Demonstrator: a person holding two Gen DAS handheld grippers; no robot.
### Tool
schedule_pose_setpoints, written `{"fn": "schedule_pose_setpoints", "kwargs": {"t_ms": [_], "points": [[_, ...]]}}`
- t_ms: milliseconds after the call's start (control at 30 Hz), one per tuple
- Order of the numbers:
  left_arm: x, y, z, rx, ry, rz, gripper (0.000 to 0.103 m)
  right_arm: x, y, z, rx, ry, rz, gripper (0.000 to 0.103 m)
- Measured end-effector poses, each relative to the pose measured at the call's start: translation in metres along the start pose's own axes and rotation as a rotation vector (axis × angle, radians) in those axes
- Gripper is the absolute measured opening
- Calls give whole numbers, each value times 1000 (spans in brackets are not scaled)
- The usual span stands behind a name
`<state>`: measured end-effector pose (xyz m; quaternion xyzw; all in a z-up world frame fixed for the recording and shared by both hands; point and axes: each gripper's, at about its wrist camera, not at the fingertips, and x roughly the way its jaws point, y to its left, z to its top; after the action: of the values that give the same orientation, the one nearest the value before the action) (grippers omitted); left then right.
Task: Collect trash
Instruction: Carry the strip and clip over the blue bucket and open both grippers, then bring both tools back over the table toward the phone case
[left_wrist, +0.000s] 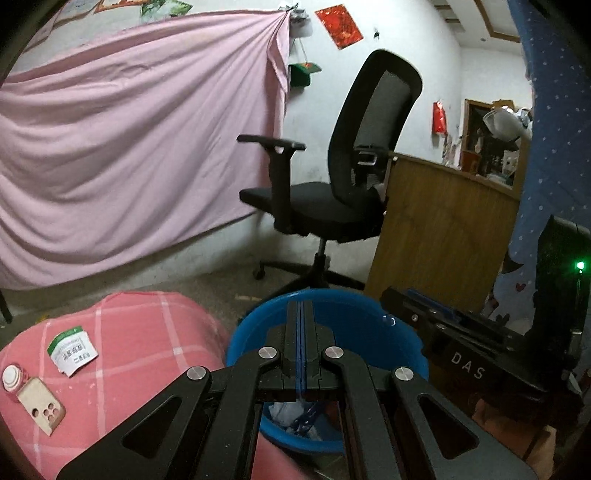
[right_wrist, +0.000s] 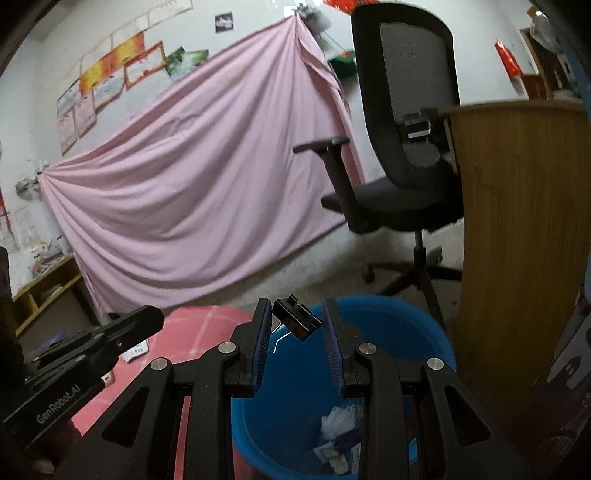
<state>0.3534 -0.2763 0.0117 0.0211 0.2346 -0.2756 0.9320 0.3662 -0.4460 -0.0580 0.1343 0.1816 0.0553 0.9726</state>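
Both grippers hover over the blue bin (right_wrist: 388, 314), so this reads as the drop step. Right gripper (right_wrist: 297, 325) stands part open with a black binder clip (right_wrist: 297, 323) between its pads; whether it is gripped or already falling is unclear. Left gripper (left_wrist: 301, 332) is closed, empty. Next: release cleanly inside the rim. Wooden cabinet (right_wrist: 517, 221) crowds the right; pink bedding (left_wrist: 129, 332) lies left, bearing a paper packet (left_wrist: 70, 349).

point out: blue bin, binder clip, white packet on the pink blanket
blue bin (right_wrist: 388, 317): right wrist view, far inner wall.
binder clip (right_wrist: 297, 319): right wrist view, black body.
white packet (left_wrist: 72, 349): left wrist view, printed face.
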Motion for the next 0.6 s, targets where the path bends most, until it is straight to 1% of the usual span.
{"fn": "schedule_pose_setpoints", "kwargs": {"t_ms": [100, 200, 300, 400, 500, 533, 600], "points": [[0, 4, -4, -23, 15, 3, 0, 5, -2, -1, 11, 38, 3, 27], [0, 8, -4, -41, 28, 11, 0, 7, -2, -2, 14, 52, 5, 29], [-3, 11, -4, -44, 34, 26, 0, 8, -1, -1, 14, 52, 6, 40], [-7, 17, -5, -55, 37, 38, 0, 7, -1, 0, 15, 43, 8, 45], [-12, 24, -5, -70, 36, 62, 0, 4, 1, 3, 23, 23, 12, 52], [-14, 26, -5, -73, 36, 72, 2, 3, 3, 4, 23, 16, 14, 53], [-21, 33, -4, -87, 30, 91, 10, 1, 7, 7, 21, 2, 12, 55]]}}
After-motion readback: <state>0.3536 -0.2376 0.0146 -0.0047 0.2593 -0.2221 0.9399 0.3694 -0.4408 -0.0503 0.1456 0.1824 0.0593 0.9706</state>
